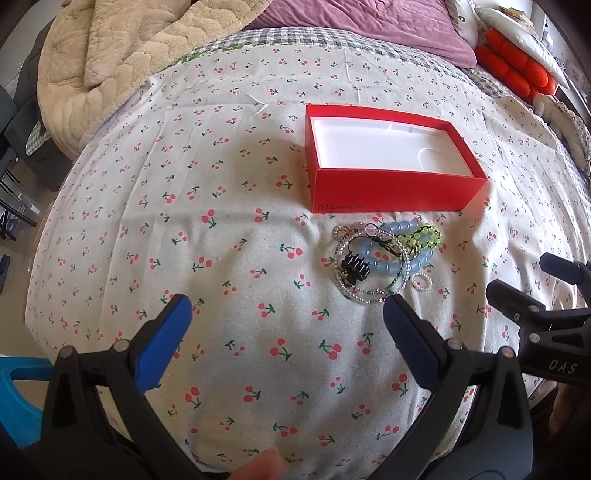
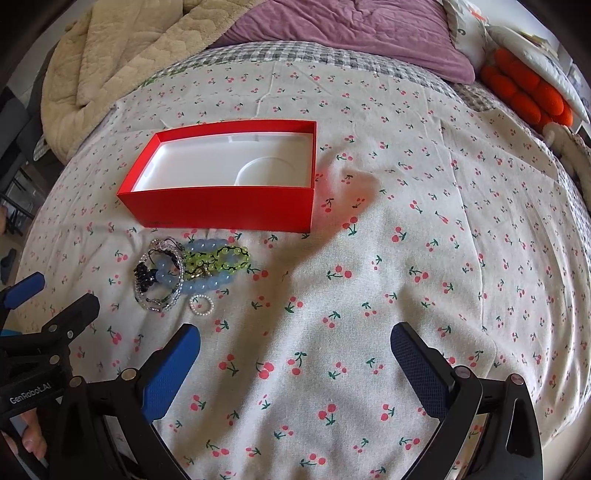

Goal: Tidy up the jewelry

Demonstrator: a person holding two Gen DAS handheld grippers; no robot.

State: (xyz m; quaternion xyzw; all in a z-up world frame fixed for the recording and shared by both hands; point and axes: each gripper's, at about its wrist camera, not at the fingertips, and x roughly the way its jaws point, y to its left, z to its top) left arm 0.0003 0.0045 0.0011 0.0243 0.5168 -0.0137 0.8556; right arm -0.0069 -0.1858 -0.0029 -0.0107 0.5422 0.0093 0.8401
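Left wrist view: my left claw (image 1: 288, 310) gapes wide, jewelry pile (image 1: 384, 258) just ahead-right on the bed, tangled blue, green, clear beads. Right claw (image 2: 295, 339) wide too.

This is looking like a bedroom in a home. A bed (image 2: 369, 258) is filling nearly the whole frame in both views, and a cherry-print sheet (image 1: 221, 258) is covering it. A beige quilt (image 1: 122, 48) is lying bunched at the upper left, and a purple blanket (image 2: 351, 33) is spreading along the top centre over a checked cover (image 2: 332, 55). At the upper right an orange plush cushion (image 1: 517, 70) and white pillows (image 2: 517, 40) are leaning together. Bare floor (image 1: 14, 177) and dark furniture legs are showing at the far left edge of the left wrist view.
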